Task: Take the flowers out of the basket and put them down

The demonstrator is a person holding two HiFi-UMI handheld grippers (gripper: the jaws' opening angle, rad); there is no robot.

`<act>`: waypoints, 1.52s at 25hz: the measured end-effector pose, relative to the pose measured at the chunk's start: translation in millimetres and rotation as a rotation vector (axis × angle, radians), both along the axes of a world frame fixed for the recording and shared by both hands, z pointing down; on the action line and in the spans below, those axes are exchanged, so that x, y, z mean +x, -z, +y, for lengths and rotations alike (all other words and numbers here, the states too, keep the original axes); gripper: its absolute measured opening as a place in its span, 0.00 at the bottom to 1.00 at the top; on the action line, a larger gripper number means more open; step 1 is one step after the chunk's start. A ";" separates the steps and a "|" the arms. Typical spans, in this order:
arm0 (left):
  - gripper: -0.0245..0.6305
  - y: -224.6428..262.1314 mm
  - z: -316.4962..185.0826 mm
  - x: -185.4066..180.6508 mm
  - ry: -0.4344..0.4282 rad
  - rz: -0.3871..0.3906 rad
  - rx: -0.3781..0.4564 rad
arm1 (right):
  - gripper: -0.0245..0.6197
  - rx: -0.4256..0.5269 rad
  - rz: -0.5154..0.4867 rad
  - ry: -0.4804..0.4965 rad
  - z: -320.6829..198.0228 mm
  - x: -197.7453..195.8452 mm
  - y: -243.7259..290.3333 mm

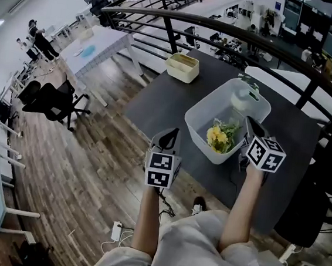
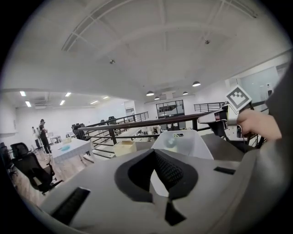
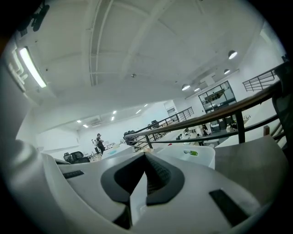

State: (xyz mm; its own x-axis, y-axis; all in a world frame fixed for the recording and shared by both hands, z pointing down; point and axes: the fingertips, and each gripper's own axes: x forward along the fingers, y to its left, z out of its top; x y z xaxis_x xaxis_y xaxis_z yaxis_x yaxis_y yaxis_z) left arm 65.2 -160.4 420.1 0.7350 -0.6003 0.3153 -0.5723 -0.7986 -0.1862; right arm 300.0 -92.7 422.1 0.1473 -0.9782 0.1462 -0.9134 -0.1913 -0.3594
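Flowers (image 1: 216,136) lie in the basket (image 1: 198,116).
Left gripper (image 1: 167,136) and right gripper (image 1: 248,123), both closed and empty, hover at its near side.

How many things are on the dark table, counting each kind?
White basket: 1
Cream box: 1
Yellow flower bunch, in the basket: 1
White-and-green thing, in the basket, too blurry to name: 1
Total: 4

No text, label or number is legible in any view.
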 end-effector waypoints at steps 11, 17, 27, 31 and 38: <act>0.07 -14.5 -17.8 71.1 -0.142 0.006 -0.024 | 0.07 0.027 -0.014 -0.009 2.6 43.8 -2.9; 0.07 -13.7 -28.1 105.7 -0.213 0.064 -0.076 | 0.07 0.015 0.008 -0.036 26.8 54.4 -2.7; 0.07 -37.8 -71.5 155.5 -0.384 0.020 -0.129 | 0.07 -0.031 -0.015 -0.197 43.6 61.8 -24.9; 0.07 -39.0 -92.4 152.6 -0.433 -0.009 -0.134 | 0.07 -0.068 -0.005 -0.256 42.9 45.7 -25.3; 0.07 -37.5 -112.6 169.8 -0.555 0.015 -0.180 | 0.07 -0.199 0.130 -0.331 20.6 28.4 -18.9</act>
